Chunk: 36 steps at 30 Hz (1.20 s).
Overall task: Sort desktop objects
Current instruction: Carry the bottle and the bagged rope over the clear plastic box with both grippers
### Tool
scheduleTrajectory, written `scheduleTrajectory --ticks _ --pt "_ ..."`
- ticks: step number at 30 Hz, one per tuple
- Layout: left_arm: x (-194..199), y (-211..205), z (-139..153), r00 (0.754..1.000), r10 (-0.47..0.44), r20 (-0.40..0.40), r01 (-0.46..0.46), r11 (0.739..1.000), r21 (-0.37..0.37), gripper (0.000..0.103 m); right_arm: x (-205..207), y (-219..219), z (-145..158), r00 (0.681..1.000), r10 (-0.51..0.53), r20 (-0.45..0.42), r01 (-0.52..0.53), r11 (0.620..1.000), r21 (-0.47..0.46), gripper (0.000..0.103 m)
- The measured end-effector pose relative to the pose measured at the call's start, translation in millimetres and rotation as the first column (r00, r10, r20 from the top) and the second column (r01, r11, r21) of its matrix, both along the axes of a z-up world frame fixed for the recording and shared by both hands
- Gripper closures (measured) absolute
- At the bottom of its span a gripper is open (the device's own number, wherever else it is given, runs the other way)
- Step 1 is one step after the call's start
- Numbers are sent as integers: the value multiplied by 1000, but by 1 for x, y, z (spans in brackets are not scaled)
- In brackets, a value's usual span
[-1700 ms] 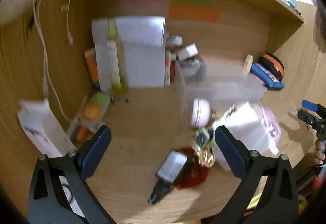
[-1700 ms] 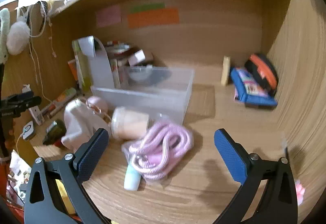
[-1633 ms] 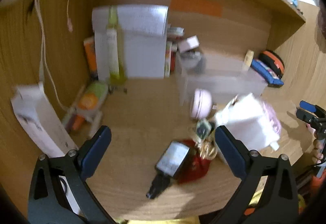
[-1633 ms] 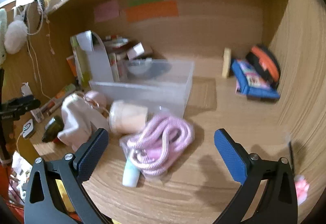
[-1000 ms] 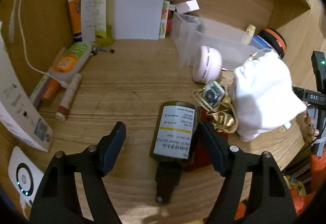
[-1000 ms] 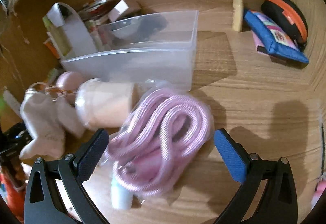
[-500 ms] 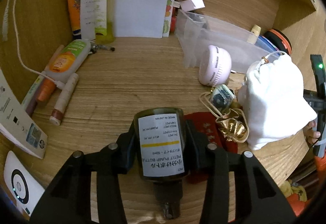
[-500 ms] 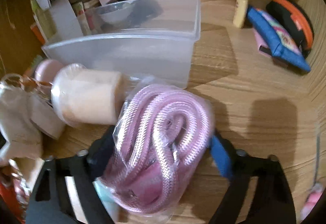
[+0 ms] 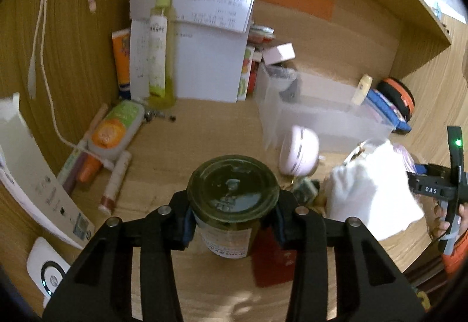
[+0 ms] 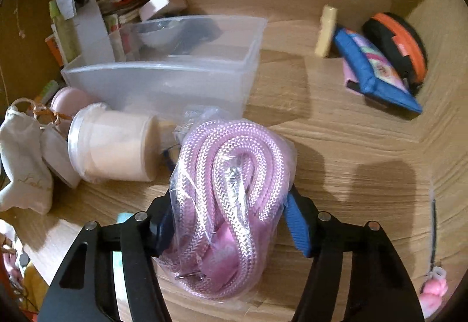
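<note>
My left gripper point(image 9: 233, 227) is shut on a dark green pump bottle point(image 9: 232, 196), held off the desk with its round base toward the camera. My right gripper point(image 10: 231, 222) is shut on a clear bag of pink braided rope point(image 10: 231, 193), low over the desk. A clear plastic bin point(image 10: 163, 79) stands behind it, and shows in the left wrist view point(image 9: 321, 120). A cream jar point(image 10: 114, 143) lies on its side beside the rope. A white drawstring pouch point(image 10: 20, 158) lies at the left, also seen in the left wrist view point(image 9: 371, 190).
A pink round compact point(image 9: 298, 151), a red packet point(image 9: 272, 260) and a small keychain point(image 9: 305, 190) lie near the left gripper. Tubes point(image 9: 114, 132) and a white box point(image 9: 190, 44) crowd the back left corner. A blue pouch point(image 10: 374, 70) and an orange-black case point(image 10: 397, 41) sit at the right wall.
My left gripper closed on the green bottle, lifted it and tipped it so its base faces the camera. My right gripper closed on the rope bag and drew it nearer.
</note>
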<state>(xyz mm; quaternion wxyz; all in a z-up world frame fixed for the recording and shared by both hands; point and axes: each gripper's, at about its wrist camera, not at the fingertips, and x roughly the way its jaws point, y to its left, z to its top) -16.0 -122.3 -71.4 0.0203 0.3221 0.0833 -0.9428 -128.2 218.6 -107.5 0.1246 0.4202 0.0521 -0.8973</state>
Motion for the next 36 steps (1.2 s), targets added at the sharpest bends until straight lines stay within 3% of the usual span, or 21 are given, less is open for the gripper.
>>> scheduleTrajectory --ticks 11,19,28,36 --pt "-12 12 36 994 -1 -105 0 1000 -4 62 19 28 48 990 -27 -135 18 998 -65 43" --pt "-40 22 70 986 -13 -165 10 1000 -15 62 10 20 91 970 -12 -245 -18 993 -119 42" --pt "-77 33 99 977 -60 -204 60 998 -6 62 -15 -6 113 959 35 -283 -83 984 -160 42" --pt "-119 47 103 977 -95 -188 97 995 1 62 -42 -36 113 956 82 -282 -124 983 -134 42"
